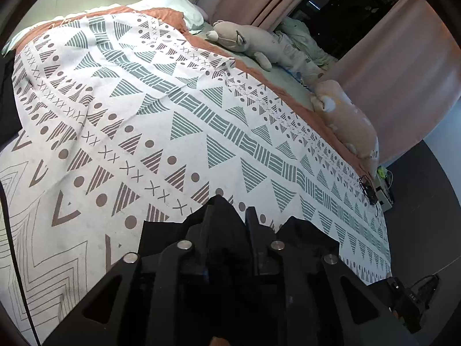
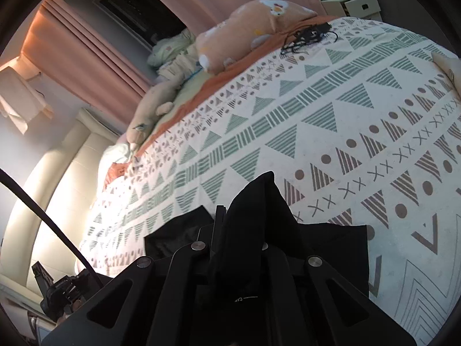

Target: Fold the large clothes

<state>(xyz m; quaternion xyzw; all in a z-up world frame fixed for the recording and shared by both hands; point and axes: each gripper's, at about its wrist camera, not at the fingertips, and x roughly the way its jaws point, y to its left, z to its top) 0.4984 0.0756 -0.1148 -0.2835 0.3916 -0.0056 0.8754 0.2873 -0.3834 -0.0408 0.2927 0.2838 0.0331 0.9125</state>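
The bed [image 1: 178, 132] fills both views, covered by a white patterned throw that lies fairly flat, with a few soft ridges on one side in the left view. Along its far edge lie two plush toys [image 1: 245, 40] and a pink curtain [image 1: 397, 66] hangs behind them; a tangle of black cable [image 2: 308, 36] rests near the corner by the orange toy.

The garment [image 2: 331, 248] is black and held up off the throw at two points, so it hangs between the grippers rather than lying spread (its full size cannot be judged, since most of it is under the cameras).

The right gripper [image 2: 239, 216] is clamped on a bunched peak of cloth that sticks up past its fingers. The left gripper [image 1: 230, 210] also looks closed on black cloth, a fold standing between its narrow-set fingers.

To do this step well, I would judge that both holds should sit at matching corners or seams, and the cloth be pulled taut between them before it goes down. Lower it onto the flat middle of the throw, away from the toys and cable, letting the hanging edge touch first and then laying the rest forward so no crease is trapped. The right hold looks bunched; a hold nearer the edge would give a straighter fold line.
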